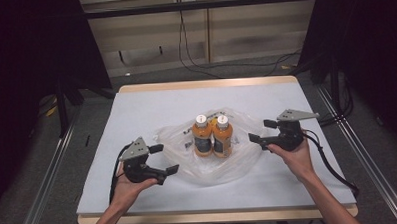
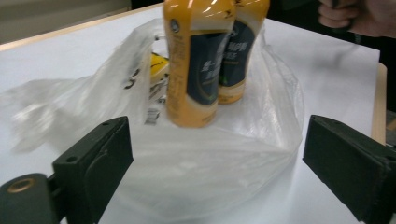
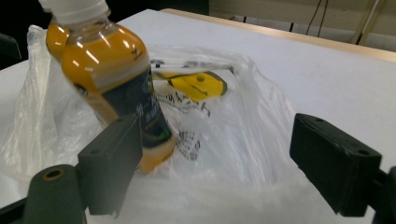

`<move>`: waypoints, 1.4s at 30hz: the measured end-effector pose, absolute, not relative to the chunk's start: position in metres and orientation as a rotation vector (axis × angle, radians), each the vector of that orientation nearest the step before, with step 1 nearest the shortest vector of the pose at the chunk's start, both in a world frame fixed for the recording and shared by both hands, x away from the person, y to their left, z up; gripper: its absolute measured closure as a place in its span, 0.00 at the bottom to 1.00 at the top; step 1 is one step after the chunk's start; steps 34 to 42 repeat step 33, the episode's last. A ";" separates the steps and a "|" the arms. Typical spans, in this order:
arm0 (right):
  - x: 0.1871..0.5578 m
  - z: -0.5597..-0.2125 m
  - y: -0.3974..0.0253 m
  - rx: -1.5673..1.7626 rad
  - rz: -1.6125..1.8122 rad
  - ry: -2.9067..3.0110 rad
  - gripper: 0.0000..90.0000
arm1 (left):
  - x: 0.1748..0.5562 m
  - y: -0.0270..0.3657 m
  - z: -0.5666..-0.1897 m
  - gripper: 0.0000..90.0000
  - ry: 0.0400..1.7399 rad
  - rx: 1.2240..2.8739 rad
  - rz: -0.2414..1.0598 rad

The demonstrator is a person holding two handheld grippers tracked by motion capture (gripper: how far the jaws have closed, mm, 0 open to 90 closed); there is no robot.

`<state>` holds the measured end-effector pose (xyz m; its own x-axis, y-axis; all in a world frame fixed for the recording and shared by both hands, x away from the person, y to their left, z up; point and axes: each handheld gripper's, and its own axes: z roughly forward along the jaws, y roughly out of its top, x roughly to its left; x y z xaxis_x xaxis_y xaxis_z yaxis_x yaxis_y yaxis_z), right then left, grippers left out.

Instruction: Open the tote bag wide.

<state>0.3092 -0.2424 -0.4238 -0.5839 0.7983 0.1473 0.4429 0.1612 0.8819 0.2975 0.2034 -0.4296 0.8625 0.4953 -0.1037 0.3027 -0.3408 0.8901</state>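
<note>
Two orange drink bottles, one (image 1: 203, 137) and the other (image 1: 222, 136), stand upright side by side on a crumpled clear plastic bag (image 1: 208, 166) at the table's middle. My left gripper (image 1: 165, 158) is open just left of the bag, jaws pointing at it. My right gripper (image 1: 261, 131) is open at the bag's right edge. In the left gripper view the open gripper (image 2: 219, 172) frames the bag (image 2: 210, 163), with both bottles (image 2: 194, 70) behind it. In the right gripper view the open gripper (image 3: 219, 163) faces the bag (image 3: 224, 140); a bottle (image 3: 116, 84) leans at left.
A white cover (image 1: 136, 109) lies over the wooden table. A yellow printed patch (image 3: 194, 84) shows on the bag. Cables (image 1: 195, 67) run across the floor behind the table. Metal rails (image 1: 53, 162) flank both sides. The other hand (image 2: 355, 16) shows far off.
</note>
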 end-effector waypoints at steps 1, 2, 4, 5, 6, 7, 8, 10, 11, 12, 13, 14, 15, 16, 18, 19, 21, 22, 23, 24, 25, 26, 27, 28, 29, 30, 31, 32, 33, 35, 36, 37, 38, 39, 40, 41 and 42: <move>0.302 -0.425 -0.247 1.186 1.385 2.080 0.19 | 0.296 0.208 -0.431 0.08 0.597 1.950 0.231; 0.295 -0.425 -0.250 1.190 1.370 2.065 0.19 | 0.295 0.210 -0.432 0.07 0.615 1.942 0.237; 0.284 -0.426 -0.256 1.199 1.354 2.045 0.17 | 0.291 0.217 -0.435 0.07 0.630 1.939 0.233; 0.278 -0.426 -0.260 1.204 1.353 2.022 0.17 | 0.289 0.220 -0.436 0.07 0.642 1.943 0.239; 0.272 -0.426 -0.264 1.212 1.356 2.002 0.17 | 0.288 0.223 -0.436 0.06 0.651 1.949 0.256; 0.267 -0.426 -0.268 1.224 1.363 1.988 0.17 | 0.287 0.225 -0.437 0.06 0.652 1.945 0.257; 0.262 -0.427 -0.272 1.233 1.364 1.970 0.16 | 0.286 0.227 -0.437 0.06 0.663 1.953 0.269; 0.254 -0.430 -0.281 1.261 1.374 1.976 0.16 | 0.285 0.230 -0.438 0.05 0.668 1.956 0.271; 0.250 -0.431 -0.285 1.283 1.367 1.983 0.15 | 0.285 0.235 -0.440 0.05 0.677 1.965 0.274; 0.247 -0.433 -0.289 1.290 1.360 1.980 0.14 | 0.285 0.238 -0.441 0.05 0.680 1.962 0.275; 0.244 -0.434 -0.292 1.299 1.357 1.976 0.14 | 0.285 0.241 -0.442 0.05 0.697 1.960 0.278; 0.240 -0.435 -0.295 1.312 1.357 1.966 0.14 | 0.285 0.245 -0.443 0.05 0.706 1.959 0.282; 0.240 -0.435 -0.295 1.312 1.357 1.966 0.14 | 0.285 0.245 -0.443 0.04 0.706 1.959 0.282; 0.231 -0.437 -0.301 1.323 1.335 1.937 0.14 | 0.283 0.253 -0.446 0.04 0.719 1.959 0.291; 0.224 -0.438 -0.304 1.324 1.311 1.931 0.14 | 0.280 0.260 -0.450 0.04 0.741 1.959 0.291; 0.218 -0.438 -0.306 1.334 1.306 1.915 0.14 | 0.279 0.262 -0.451 0.04 0.750 1.961 0.296; 0.210 -0.438 -0.309 1.338 1.302 1.897 0.14 | 0.275 0.267 -0.453 0.04 0.769 1.950 0.298; 0.205 -0.439 -0.311 1.339 1.295 1.880 0.14 | 0.275 0.270 -0.454 0.04 0.770 1.950 0.298; 0.200 -0.439 -0.313 1.352 1.293 1.866 0.14 | 0.274 0.271 -0.454 0.04 0.776 1.948 0.301; 0.197 -0.440 -0.314 1.353 1.285 1.859 0.14 | 0.274 0.273 -0.454 0.04 0.778 1.956 0.306; 0.194 -0.441 -0.315 1.354 1.283 1.856 0.15 | 0.275 0.274 -0.453 0.04 0.785 1.959 0.313; 0.191 -0.441 -0.317 1.349 1.254 1.869 0.15 | 0.276 0.277 -0.453 0.04 0.791 1.955 0.318; 0.186 -0.439 -0.319 1.350 1.248 1.847 0.15 | 0.276 0.278 -0.454 0.04 0.800 1.938 0.310; 0.183 -0.439 -0.321 1.368 1.294 1.828 0.16 | 0.276 0.279 -0.455 0.04 0.806 1.941 0.312; 0.180 -0.441 -0.323 1.390 1.310 1.825 0.15 | 0.277 0.280 -0.455 0.04 0.811 1.951 0.319; 0.178 -0.442 -0.323 1.403 1.305 1.822 0.15 | 0.277 0.280 -0.457 0.04 0.815 1.958 0.321; 0.175 -0.443 -0.324 1.398 1.288 1.830 0.15 | 0.278 0.281 -0.457 0.04 0.818 1.963 0.323; 0.175 -0.443 -0.324 1.391 1.269 1.829 0.15 | 0.279 0.281 -0.458 0.04 0.826 1.968 0.333; 0.175 -0.443 -0.324 1.391 1.269 1.829 0.15 | 0.279 0.281 -0.458 0.04 0.826 1.968 0.333; 0.175 -0.443 -0.324 1.391 1.269 1.829 0.15 | 0.279 0.281 -0.458 0.04 0.826 1.968 0.333; 0.175 -0.443 -0.324 1.391 1.269 1.829 0.15 | 0.279 0.281 -0.458 0.04 0.826 1.968 0.333; 0.175 -0.443 -0.324 1.391 1.269 1.829 0.15 | 0.279 0.281 -0.458 0.04 0.826 1.968 0.333; 0.175 -0.443 -0.324 1.391 1.269 1.829 0.15 | 0.279 0.281 -0.458 0.04 0.826 1.968 0.333; 0.175 -0.443 -0.324 1.391 1.269 1.829 0.15 | 0.279 0.281 -0.458 0.04 0.826 1.968 0.333; 0.175 -0.443 -0.324 1.391 1.269 1.829 0.15 | 0.279 0.281 -0.458 0.04 0.826 1.968 0.333; 0.175 -0.443 -0.324 1.391 1.269 1.829 0.15 | 0.279 0.281 -0.458 0.04 0.826 1.968 0.333; 0.175 -0.443 -0.324 1.391 1.269 1.829 0.15 | 0.279 0.281 -0.458 0.04 0.826 1.968 0.333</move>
